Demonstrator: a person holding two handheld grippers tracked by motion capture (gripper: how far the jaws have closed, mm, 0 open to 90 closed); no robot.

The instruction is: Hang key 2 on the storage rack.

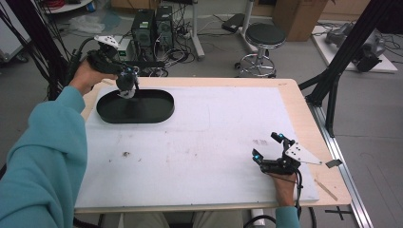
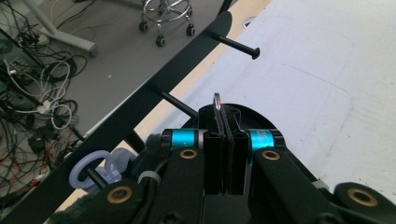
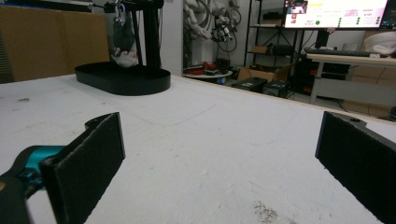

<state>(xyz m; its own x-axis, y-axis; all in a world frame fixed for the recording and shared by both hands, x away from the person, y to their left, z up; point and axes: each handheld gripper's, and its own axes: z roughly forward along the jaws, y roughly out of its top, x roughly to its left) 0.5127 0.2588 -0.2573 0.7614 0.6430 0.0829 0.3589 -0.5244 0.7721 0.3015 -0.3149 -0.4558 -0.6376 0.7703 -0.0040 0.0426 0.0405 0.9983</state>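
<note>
Pinched in the left hand-held gripper (image 2: pixel 223 122), a small ring (image 2: pixel 217 98) sits above the black stand (image 1: pixel 135 106).

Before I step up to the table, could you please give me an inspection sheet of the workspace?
Surface: white mat on a wooden table, faintly stained.
Job's things: black oval base at far left with a pegged rack bar; thin metal ring carrying a grey plush charm over the base; lavender rings on one peg.
Clutter: dark speck; wooden stick at the right edge.
Grippers: left gripper shut on the ring; right gripper open, low over the mat.
Cables: floor tangle beyond the table.
Surroundings: stool, computer towers.
</note>
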